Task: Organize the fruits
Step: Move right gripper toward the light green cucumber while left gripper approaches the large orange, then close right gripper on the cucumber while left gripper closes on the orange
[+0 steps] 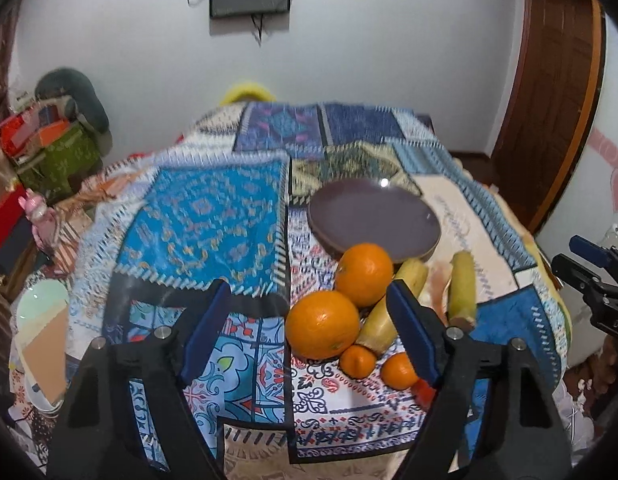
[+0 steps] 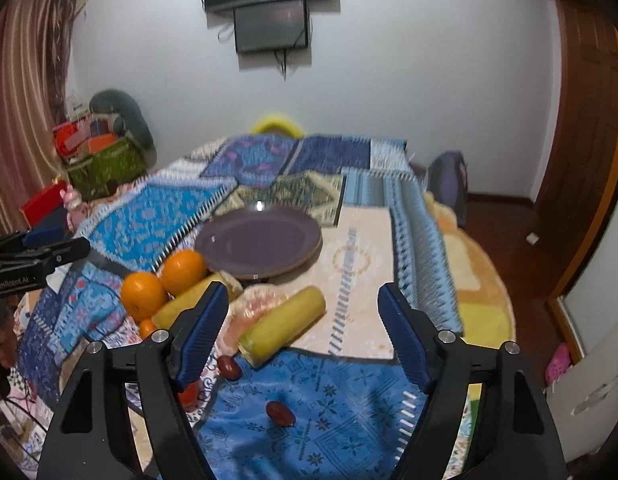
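Crowding the purple plate (image 2: 261, 240): oranges (image 1: 323, 324), bananas (image 2: 283, 326); both hand-held grippers (image 1: 309, 332) (image 2: 303, 336) spread, empty.

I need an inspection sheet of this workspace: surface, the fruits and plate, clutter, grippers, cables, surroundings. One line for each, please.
Surface: table under a patchwork cloth, no bare top visible.
Job's things: empty purple plate; two large oranges, touching; two small oranges; two bananas; peeled citrus pieces; two small dark red fruits. All fruit lies on the cloth, none on the plate.
Clutter: nothing seen on the table besides these.
Grippers: left gripper open, large orange between its fingers, not touched; right gripper open, banana between its fingers, no contact.
Cables: wires hang under the wall screen.
Surroundings: boxes and bags at left; wooden door at right.
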Demonstrator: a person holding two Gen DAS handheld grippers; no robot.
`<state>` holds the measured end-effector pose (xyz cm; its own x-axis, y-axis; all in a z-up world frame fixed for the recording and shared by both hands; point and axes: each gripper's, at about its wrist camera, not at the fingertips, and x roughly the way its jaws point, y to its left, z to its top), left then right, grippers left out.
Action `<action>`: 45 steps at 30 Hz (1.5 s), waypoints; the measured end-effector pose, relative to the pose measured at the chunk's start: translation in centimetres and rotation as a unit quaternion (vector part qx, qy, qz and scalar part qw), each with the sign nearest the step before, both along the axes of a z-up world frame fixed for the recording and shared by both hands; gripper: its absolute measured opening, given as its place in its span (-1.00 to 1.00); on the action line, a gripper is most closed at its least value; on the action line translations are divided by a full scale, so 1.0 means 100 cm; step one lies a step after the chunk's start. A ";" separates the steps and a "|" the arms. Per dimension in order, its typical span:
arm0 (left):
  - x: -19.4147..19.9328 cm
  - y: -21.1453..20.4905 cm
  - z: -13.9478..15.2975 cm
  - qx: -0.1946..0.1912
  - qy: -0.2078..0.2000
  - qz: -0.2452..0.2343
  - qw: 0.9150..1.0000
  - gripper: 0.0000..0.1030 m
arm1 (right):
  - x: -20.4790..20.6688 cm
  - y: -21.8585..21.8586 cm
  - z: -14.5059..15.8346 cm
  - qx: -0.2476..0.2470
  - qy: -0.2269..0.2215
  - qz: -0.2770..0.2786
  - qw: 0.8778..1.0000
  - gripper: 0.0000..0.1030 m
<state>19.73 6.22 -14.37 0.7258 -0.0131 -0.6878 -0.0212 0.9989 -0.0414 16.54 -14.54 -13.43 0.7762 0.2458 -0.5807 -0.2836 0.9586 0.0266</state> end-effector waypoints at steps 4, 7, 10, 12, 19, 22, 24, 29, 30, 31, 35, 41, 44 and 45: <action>0.015 0.002 -0.023 -0.003 0.032 -0.012 0.999 0.50 | 0.015 0.002 -0.016 -0.002 0.030 0.005 1.000 0.44; 0.024 0.001 -0.035 -0.005 0.048 -0.018 0.999 0.50 | 0.027 0.005 -0.028 -0.005 0.047 0.011 0.999 0.44; 0.033 0.001 -0.051 -0.015 0.070 -0.026 0.997 0.50 | 0.037 0.010 -0.039 -0.004 0.070 0.022 0.997 0.44; 0.038 0.000 -0.058 -0.016 0.080 -0.028 0.996 0.50 | 0.041 0.015 -0.046 -0.007 0.081 0.025 0.996 0.44; 0.045 0.001 -0.075 -0.017 0.083 -0.029 0.996 0.50 | 0.056 0.028 -0.069 -0.014 0.123 0.039 0.992 0.44; 0.046 -0.002 -0.078 -0.017 0.081 -0.033 0.996 0.50 | 0.061 0.031 -0.077 -0.018 0.135 0.042 0.990 0.44; 0.049 -0.003 -0.082 -0.021 0.088 -0.036 0.995 0.50 | 0.063 0.033 -0.082 -0.016 0.144 0.042 0.989 0.44; 0.057 -0.001 -0.091 -0.036 0.095 -0.032 0.994 0.51 | 0.067 0.031 -0.086 -0.005 0.154 0.047 0.987 0.43; 0.058 0.000 -0.092 -0.039 0.096 -0.032 0.994 0.50 | 0.067 0.032 -0.085 -0.010 0.152 0.048 0.987 0.43; 0.059 0.001 -0.093 -0.046 0.096 -0.033 0.994 0.43 | 0.067 0.032 -0.085 -0.014 0.148 0.049 0.988 0.38; 0.059 0.003 -0.095 -0.064 0.096 -0.038 0.993 0.35 | 0.065 0.028 -0.084 -0.015 0.155 0.056 0.986 -0.10; 0.052 0.005 -0.092 -0.057 0.093 -0.034 0.993 0.33 | 0.063 0.003 -0.088 -0.028 0.168 0.033 0.985 -0.30; 0.049 0.011 -0.091 -0.062 0.093 -0.026 0.993 0.33 | 0.062 -0.011 -0.089 -0.027 0.175 0.015 0.984 -0.31; 0.048 0.012 -0.091 -0.063 0.093 -0.023 0.993 0.33 | 0.061 -0.014 -0.088 -0.020 0.177 0.013 0.984 -0.30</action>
